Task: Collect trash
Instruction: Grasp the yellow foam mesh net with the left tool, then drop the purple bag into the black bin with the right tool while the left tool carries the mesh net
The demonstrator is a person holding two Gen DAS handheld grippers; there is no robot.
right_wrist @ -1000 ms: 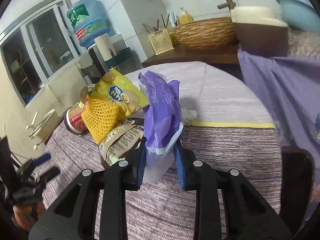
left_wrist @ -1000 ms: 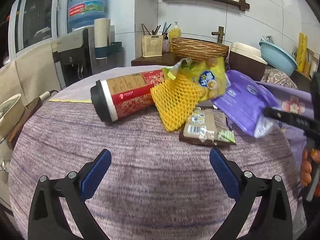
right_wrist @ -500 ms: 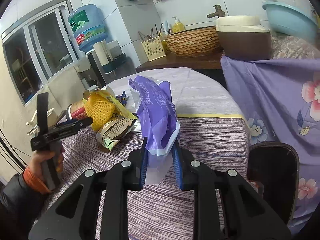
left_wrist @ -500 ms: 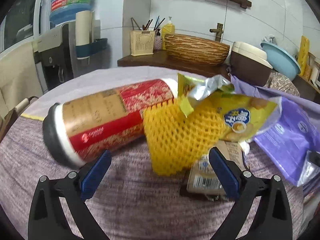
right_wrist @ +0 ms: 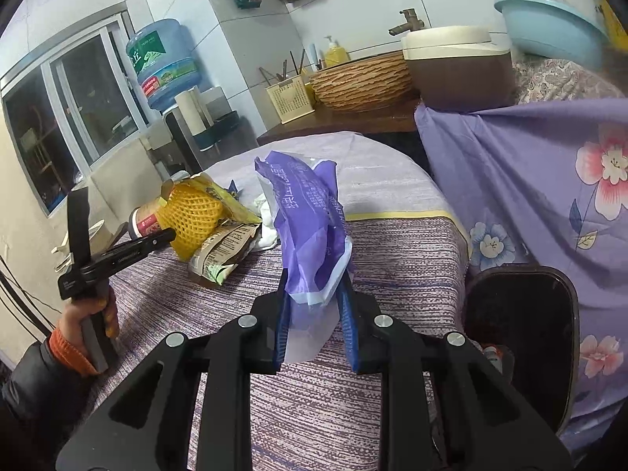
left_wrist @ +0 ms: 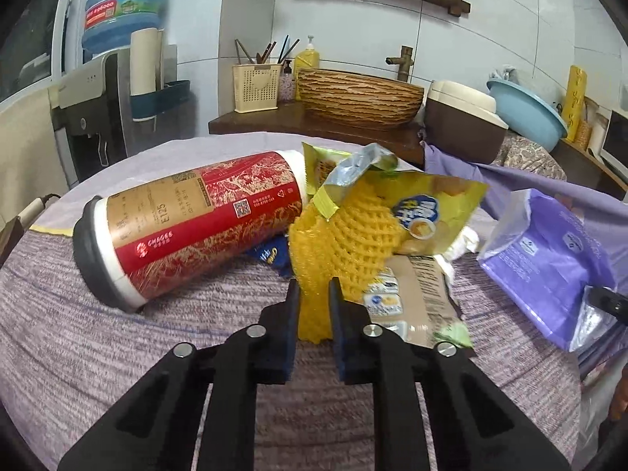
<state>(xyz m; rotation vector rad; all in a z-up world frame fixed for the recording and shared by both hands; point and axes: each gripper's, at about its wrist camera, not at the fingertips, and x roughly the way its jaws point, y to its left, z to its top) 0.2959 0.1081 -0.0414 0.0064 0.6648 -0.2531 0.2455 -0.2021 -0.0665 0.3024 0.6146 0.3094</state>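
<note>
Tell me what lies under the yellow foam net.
Under the yellow foam net lie a brown snack wrapper and the corner of a dark blue packet, on the table. The rest of both is covered. The left gripper is closing on the net's lower edge.

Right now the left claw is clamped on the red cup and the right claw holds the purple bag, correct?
Not quite. The left claw is closing on the yellow foam net, not the red cup, as the left wrist view shows. The right claw does hold the purple bag.
</note>
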